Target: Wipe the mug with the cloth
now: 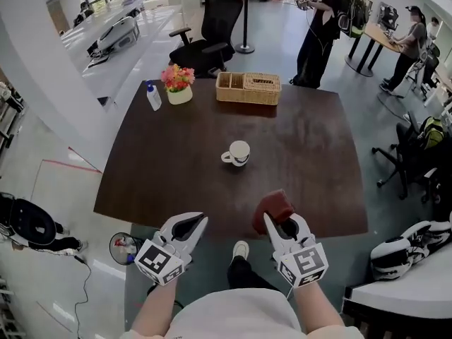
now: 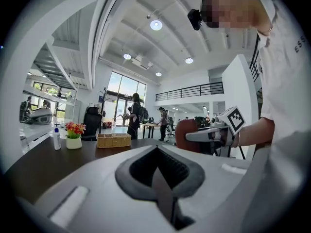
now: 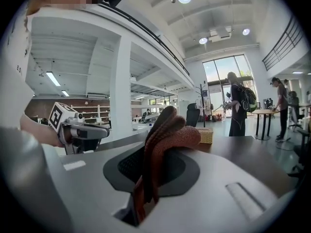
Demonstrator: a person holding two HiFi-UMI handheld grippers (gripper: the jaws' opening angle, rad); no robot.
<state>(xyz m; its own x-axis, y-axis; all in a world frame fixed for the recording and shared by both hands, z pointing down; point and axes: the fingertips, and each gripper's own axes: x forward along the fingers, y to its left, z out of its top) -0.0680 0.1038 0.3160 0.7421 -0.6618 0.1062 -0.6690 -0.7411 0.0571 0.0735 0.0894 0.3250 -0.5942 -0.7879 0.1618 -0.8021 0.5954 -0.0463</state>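
A white mug [image 1: 237,153] with a dark band stands upright in the middle of the dark wooden table [image 1: 176,175], handle to the left. My right gripper [image 1: 277,221] is at the table's near edge, shut on a folded rust-red cloth [image 1: 272,208] that sticks up from its jaws; the cloth [image 3: 165,140] fills the middle of the right gripper view. My left gripper [image 1: 189,224] is at the near edge to the left, shut with nothing in it; the left gripper view shows its jaws closed together. The mug lies well beyond both grippers.
A wicker basket [image 1: 248,88], a white pot of flowers [image 1: 178,83] and a white spray bottle [image 1: 153,96] stand along the table's far edge. A black office chair [image 1: 212,34] is behind the table. People stand and sit at the back right.
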